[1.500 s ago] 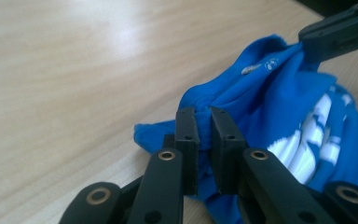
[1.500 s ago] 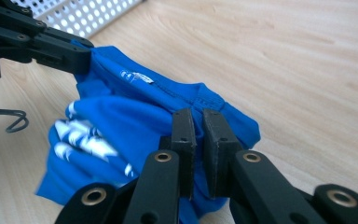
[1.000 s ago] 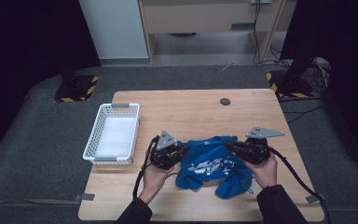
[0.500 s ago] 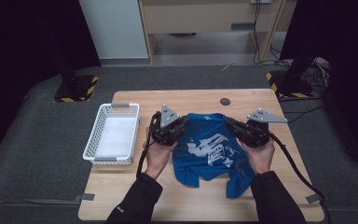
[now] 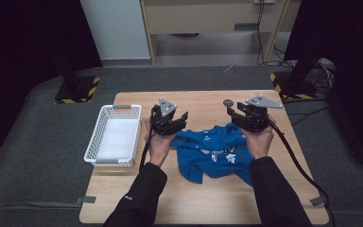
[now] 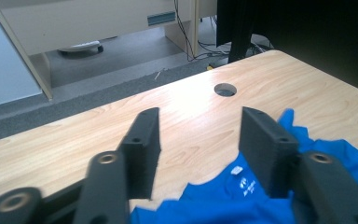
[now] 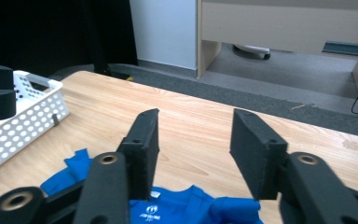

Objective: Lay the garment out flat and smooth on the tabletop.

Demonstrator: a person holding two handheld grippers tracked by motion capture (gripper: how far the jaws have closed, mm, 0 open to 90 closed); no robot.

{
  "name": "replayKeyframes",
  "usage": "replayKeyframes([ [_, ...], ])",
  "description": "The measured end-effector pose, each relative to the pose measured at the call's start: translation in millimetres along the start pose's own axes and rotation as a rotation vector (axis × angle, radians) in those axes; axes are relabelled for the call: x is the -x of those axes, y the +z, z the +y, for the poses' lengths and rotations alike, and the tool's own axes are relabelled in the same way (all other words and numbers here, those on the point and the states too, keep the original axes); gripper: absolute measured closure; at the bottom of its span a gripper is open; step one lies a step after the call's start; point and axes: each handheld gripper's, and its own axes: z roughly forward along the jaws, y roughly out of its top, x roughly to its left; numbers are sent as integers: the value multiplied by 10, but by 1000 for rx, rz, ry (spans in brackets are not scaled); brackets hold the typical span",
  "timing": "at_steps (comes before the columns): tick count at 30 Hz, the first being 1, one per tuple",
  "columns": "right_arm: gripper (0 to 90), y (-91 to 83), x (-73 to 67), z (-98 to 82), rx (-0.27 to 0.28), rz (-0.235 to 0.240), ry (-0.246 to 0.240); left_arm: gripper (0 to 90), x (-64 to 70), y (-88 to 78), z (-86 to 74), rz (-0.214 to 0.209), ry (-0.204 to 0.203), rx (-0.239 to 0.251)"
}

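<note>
Now blue shirt [image 5: 215, 151] lies crumpled on tabletop [image 5: 203, 203], free of both claws; left claw [image 5: 176, 124] and right claw [image 5: 235, 117] just opened, nothing between jaws. White basket [image 5: 99, 149] sits left of shirt, holding nothing

The shirt [image 5: 215, 153] lies mid-table [image 5: 283, 198] — basket [image 5: 114, 137] at the left edge, cable hole [image 5: 228, 102] near the far edge behind it.
</note>
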Motion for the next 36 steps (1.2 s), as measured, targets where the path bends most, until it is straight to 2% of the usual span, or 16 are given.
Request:
replayKeyframes([
  [2, 469, -34, 5, -18, 0, 3, 1, 446, -2, -34, -14, -5, -7, 1],
  [8, 366, -260, 67, -126, -4, 2, 5, 384, 12, -275, -86, -25, 11, -10],
  [14, 297, -466, 126, -281, -29, 3, 12, 287, 44, -456, -222, -36, 2, -26],
  [16, 279, -516, 126, -350, -42, 10, 12, 265, 63, -507, -309, -39, 13, -47],
  [23, 223, -626, 115, -622, -83, 27, 17, 217, 120, -590, -615, -45, 20, -98],
  [29, 175, -657, 124, -852, -123, 25, 20, 178, 144, -595, -850, -38, 3, -137],
  [36, 105, -629, 131, -1110, -171, 31, 17, 173, 203, -529, -1082, -44, -33, -148],
])
